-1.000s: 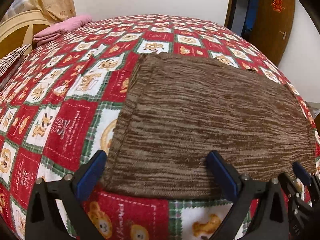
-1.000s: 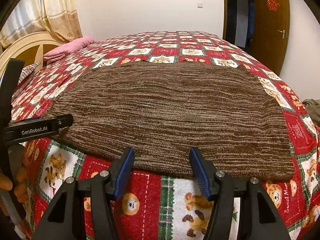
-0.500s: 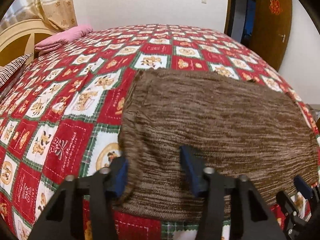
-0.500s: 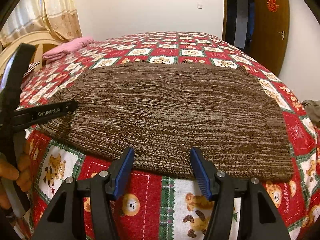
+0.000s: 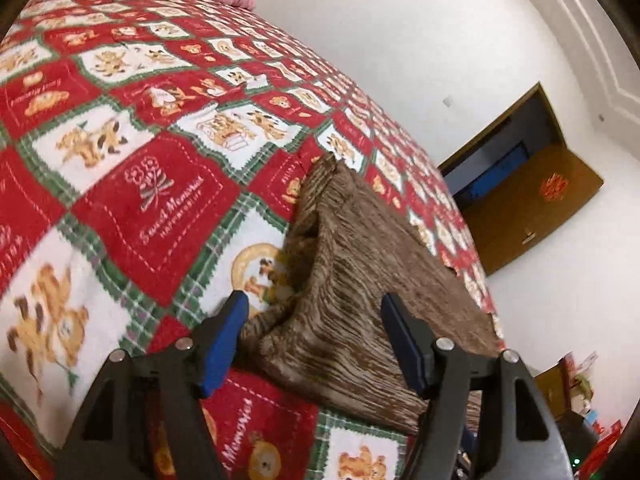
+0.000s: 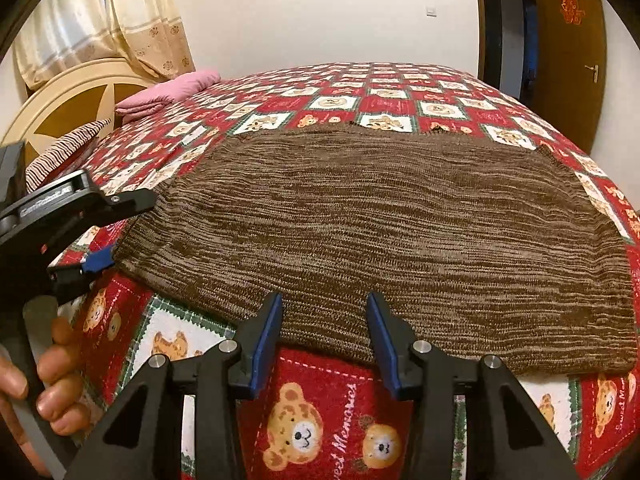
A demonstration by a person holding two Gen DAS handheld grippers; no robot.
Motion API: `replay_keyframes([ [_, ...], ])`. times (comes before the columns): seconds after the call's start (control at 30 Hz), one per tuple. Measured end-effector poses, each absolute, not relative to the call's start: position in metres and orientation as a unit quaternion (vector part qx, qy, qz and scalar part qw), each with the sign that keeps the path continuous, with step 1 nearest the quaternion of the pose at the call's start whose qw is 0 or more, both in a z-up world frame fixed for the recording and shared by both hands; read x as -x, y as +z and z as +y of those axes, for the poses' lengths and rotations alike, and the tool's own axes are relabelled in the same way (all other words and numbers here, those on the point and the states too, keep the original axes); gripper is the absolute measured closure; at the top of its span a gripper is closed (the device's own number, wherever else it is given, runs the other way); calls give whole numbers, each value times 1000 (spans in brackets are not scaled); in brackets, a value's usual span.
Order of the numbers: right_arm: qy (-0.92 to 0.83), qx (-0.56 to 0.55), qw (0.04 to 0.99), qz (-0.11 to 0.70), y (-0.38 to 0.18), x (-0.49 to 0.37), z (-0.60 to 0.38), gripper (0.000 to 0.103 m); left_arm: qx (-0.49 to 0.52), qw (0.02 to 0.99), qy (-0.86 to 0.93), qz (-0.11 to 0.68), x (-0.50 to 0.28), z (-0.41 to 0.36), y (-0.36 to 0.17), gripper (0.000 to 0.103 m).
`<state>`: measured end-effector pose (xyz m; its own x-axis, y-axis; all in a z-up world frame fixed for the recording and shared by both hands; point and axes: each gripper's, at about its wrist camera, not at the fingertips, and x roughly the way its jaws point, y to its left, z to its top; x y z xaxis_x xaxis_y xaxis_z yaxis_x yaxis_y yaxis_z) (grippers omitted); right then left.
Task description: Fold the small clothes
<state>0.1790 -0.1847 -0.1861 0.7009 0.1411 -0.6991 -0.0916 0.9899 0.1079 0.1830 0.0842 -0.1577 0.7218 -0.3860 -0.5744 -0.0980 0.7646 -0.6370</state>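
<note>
left gripper (image 5: 314, 342) rolled, jaws just reopening; right gripper (image 6: 324, 338) jaws just narrowing, still parted

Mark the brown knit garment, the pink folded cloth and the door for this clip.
brown knit garment (image 6: 380, 224), right wrist view, middle of its flat top.
pink folded cloth (image 6: 168, 94), right wrist view, its upper fold.
door (image 6: 568, 52), right wrist view, middle of the wooden panel.

The left wrist view looks forward and down along the left claw (image 5: 314, 344) from low over the near left corner of the knit (image 5: 360, 280), close to it, and is rolled, so the bed (image 5: 120, 160) slopes and the door (image 5: 532, 200) tilts. The right wrist view sits level at the knit's near edge, facing across the bed toward the door (image 6: 568, 40), along the right claw (image 6: 322, 340). Both share the knit, the pink pillow (image 6: 168, 92), bed and door; the right view also catches the left claw (image 6: 100, 260) at its left edge.
</note>
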Motion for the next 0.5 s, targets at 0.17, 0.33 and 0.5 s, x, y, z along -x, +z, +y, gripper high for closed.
replay_keyframes([
  [0.17, 69, -43, 923, 377, -187, -177, -188, 57, 343, 862, -87, 362, -186, 78, -157, 29],
  [0.33, 72, -48, 923, 375, -188, -177, -189, 57, 389, 840, -81, 371, -149, 81, -158, 27],
  [0.5, 75, -55, 923, 373, -189, -176, -191, 57, 371, 843, -113, 373, -143, 69, -159, 16],
])
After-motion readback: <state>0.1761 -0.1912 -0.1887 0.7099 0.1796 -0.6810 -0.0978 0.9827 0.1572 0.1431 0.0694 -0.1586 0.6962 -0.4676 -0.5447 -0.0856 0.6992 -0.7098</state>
